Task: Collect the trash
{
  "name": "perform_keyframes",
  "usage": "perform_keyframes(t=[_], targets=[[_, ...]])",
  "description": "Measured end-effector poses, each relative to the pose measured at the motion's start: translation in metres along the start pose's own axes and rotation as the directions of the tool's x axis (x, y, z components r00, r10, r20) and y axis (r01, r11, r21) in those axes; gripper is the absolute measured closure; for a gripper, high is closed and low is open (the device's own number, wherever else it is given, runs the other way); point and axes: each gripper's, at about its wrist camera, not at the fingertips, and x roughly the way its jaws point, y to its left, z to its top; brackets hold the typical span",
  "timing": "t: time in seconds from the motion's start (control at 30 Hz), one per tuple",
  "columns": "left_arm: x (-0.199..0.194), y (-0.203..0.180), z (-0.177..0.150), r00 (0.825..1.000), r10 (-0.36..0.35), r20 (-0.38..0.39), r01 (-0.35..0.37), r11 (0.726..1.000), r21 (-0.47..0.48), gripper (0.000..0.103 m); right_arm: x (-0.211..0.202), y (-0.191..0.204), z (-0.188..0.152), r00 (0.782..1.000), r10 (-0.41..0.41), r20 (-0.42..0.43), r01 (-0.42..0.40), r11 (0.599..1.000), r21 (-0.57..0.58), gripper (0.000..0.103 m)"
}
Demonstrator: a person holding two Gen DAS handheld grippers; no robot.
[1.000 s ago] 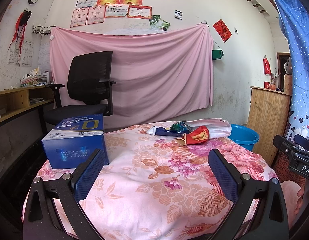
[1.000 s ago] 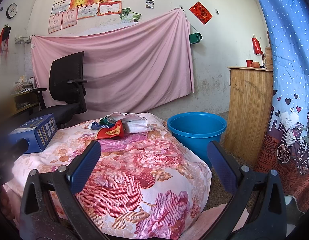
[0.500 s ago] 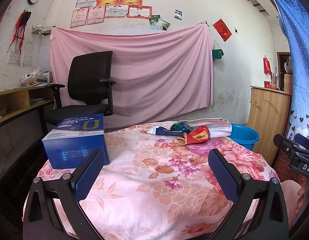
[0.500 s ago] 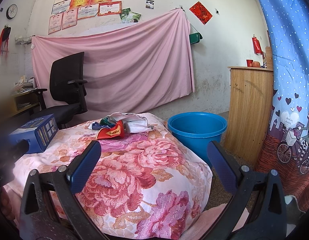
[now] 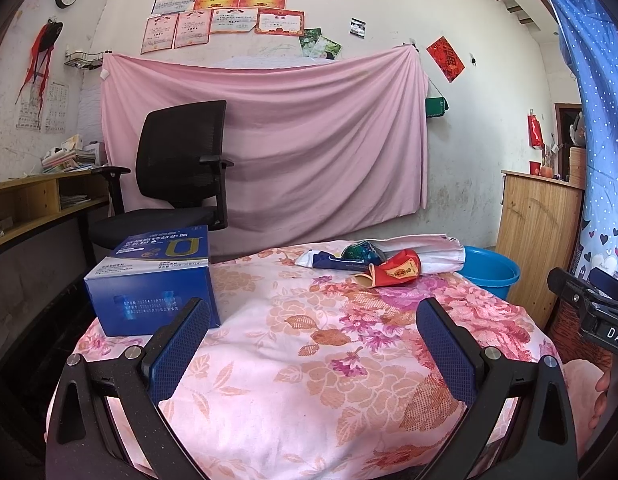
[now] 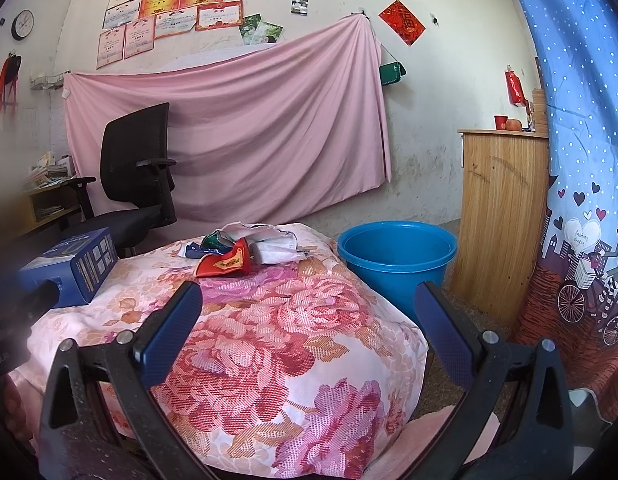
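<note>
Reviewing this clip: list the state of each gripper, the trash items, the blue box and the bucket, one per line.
left gripper: open, holding nothing
right gripper: open, holding nothing
red wrapper: crumpled, lying on the floral cloth
white paper: crumpled, beside the red wrapper
blue box: closed, resting flat
blue bucket: upright, no trash visible inside

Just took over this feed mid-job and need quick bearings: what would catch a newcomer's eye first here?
Probably the pink floral cloth covering the table, with a small heap of crumpled wrappers, a red one in front, at its far edge. A round blue plastic bucket stands on the floor just right of that heap, and a dark blue cardboard box sits on the table's left side. Both the left tool and right tool hover open and empty at the near edge.
</note>
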Motion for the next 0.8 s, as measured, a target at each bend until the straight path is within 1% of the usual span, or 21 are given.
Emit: perform_keyframes(t=[0.17,0.27,0.37,0.47,0.53,0.6,0.63,0.7,0.77,0.8], targets=[[0.002,0.000,-0.002,1.000,0.000,-0.009,0.001,1.000,0.008,0.002,0.001,-0.002,-0.002,1.000,0.006,-0.014,-0.006,1.000,0.012,0.000],[0.006,0.001,0.003,1.000,0.005,-0.015,-0.005,1.000,0.000,0.002,0.005,-0.003,0.001,0.999,0.018,-0.041,-0.017,1.000,0.016,0.000],[0.013,0.004,0.013,1.000,0.019,-0.009,-0.019,1.000,-0.016,0.002,0.009,-0.008,0.010,0.998,0.037,-0.044,-0.036,0.999,0.031,0.000],[0.024,0.006,0.026,1.000,0.022,0.001,-0.022,0.999,-0.025,0.002,0.018,-0.013,0.026,0.998,0.055,-0.023,-0.054,0.998,0.037,0.000],[0.034,0.005,0.037,0.999,0.031,0.011,-0.031,0.999,-0.017,0.002,0.030,-0.015,0.045,0.998,0.070,0.007,-0.070,0.997,0.023,0.000],[0.045,0.004,0.050,0.998,0.051,0.026,-0.050,0.999,-0.018,0.002,0.042,-0.017,0.062,0.996,0.087,0.033,-0.087,0.996,0.010,0.000],[0.053,0.003,0.057,0.997,0.076,0.033,-0.075,0.997,-0.027,0.002,0.051,-0.017,0.072,0.993,0.105,0.047,-0.105,0.994,0.002,0.000],[0.066,0.003,0.070,0.994,0.104,0.038,-0.102,0.994,-0.046,0.002,0.066,-0.017,0.087,0.990,0.121,0.077,-0.120,0.993,-0.019,0.000],[0.081,0.005,0.080,0.992,0.118,0.038,-0.115,0.991,-0.070,0.002,0.083,-0.015,0.099,0.987,0.139,0.084,-0.136,0.990,-0.046,0.000],[0.089,0.005,0.083,0.992,0.122,0.035,-0.119,0.990,-0.079,0.002,0.096,-0.013,0.105,0.984,0.165,0.073,-0.161,0.985,-0.061,0.000]])
